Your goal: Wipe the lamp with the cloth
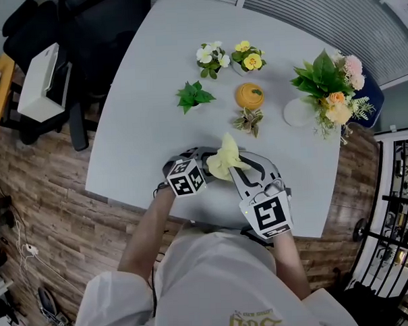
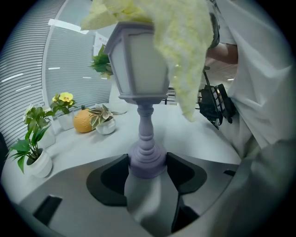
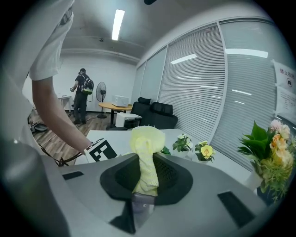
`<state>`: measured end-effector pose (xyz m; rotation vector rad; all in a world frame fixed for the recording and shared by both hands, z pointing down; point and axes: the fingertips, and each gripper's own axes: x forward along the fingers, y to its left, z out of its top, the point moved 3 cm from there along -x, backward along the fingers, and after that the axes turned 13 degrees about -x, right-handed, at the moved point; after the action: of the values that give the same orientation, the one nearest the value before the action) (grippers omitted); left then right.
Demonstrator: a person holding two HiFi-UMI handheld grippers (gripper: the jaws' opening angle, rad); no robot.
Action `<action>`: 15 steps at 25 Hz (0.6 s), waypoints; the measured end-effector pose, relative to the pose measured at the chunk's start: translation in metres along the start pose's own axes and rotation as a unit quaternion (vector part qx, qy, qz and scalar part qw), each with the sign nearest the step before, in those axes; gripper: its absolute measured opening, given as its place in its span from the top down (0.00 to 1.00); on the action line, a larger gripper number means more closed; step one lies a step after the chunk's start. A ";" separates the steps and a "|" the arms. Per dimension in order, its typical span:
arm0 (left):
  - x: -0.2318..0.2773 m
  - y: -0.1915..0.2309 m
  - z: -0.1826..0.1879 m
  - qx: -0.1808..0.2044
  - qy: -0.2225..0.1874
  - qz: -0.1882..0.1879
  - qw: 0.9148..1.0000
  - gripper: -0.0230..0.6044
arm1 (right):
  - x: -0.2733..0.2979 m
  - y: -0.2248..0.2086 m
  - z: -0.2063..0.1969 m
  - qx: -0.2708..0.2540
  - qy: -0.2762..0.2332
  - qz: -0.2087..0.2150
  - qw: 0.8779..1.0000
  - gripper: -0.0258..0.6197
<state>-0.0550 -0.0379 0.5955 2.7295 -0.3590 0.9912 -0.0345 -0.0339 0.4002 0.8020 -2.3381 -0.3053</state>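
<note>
A small lavender lantern-style lamp [image 2: 141, 60] stands upright on the white table [image 1: 142, 128], near its front edge. My left gripper [image 2: 147, 173] is shut on the lamp's round base, with both dark pads [image 2: 108, 178] pressing against it. A yellow cloth [image 2: 185, 46] is draped over the lamp's top and hangs down its right side. My right gripper [image 3: 144, 185] is shut on that cloth [image 3: 145, 157], which bunches upward from between its jaws. In the head view the cloth [image 1: 224, 157] hides the lamp, with the left gripper [image 1: 200, 159] and the right gripper [image 1: 236, 167] meeting beneath it.
Further back on the table stand a green plant [image 1: 194, 96], two flowering pots [image 1: 213, 57] [image 1: 248, 58], an orange pot [image 1: 250, 95], a small striped plant [image 1: 249, 121], a bouquet [image 1: 332, 92] and a white dish [image 1: 297, 112]. Black chairs [image 1: 83, 22] are at the left. A person [image 3: 82, 95] stands far off.
</note>
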 end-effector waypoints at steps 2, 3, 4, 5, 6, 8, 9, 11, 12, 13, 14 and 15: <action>0.000 0.000 0.000 0.001 -0.001 0.000 1.000 0.54 | 0.003 -0.001 0.000 0.001 0.005 -0.001 1.000 0.85; 0.000 0.000 0.000 0.001 -0.001 0.000 1.000 0.54 | 0.005 -0.002 0.001 0.002 0.006 -0.003 1.000 0.85; 0.000 0.000 0.000 0.001 -0.001 0.000 1.000 0.54 | 0.007 -0.003 0.001 0.003 0.007 -0.004 1.000 0.85; 0.000 0.000 0.000 0.001 -0.001 0.001 1.000 0.54 | 0.008 -0.004 0.001 0.004 0.008 -0.005 1.000 0.85; 0.000 0.000 0.000 0.001 -0.001 0.001 1.000 0.54 | 0.010 -0.005 0.001 0.006 0.009 -0.006 1.000 0.85; 0.000 0.000 0.000 0.001 -0.001 0.001 1.000 0.54 | 0.013 -0.007 0.001 0.014 0.012 -0.008 1.000 0.85; 0.000 0.000 0.000 0.002 -0.002 0.002 1.000 0.54 | 0.015 -0.008 0.000 0.019 0.014 -0.008 1.000 0.85; 0.000 0.000 0.000 0.002 -0.002 0.002 1.000 0.54 | 0.016 -0.010 -0.001 0.035 0.014 -0.006 0.999 0.85; 0.000 -0.001 0.000 0.002 -0.003 0.002 1.000 0.54 | 0.017 -0.011 -0.001 0.045 0.013 -0.006 0.999 0.85; 0.000 -0.001 0.000 0.002 -0.003 0.002 1.000 0.54 | 0.017 -0.012 -0.002 0.054 0.012 -0.006 0.998 0.85; 0.000 0.000 0.000 0.002 -0.002 0.002 1.000 0.54 | 0.018 -0.014 -0.003 0.063 0.011 -0.007 0.998 0.85; 0.000 0.000 0.000 0.002 -0.002 0.002 1.000 0.54 | 0.018 -0.015 -0.004 0.069 0.011 -0.008 0.998 0.85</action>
<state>-0.0547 -0.0376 0.5960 2.7365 -0.3641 0.9892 -0.0358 -0.0571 0.4057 0.8858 -2.3527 -0.1426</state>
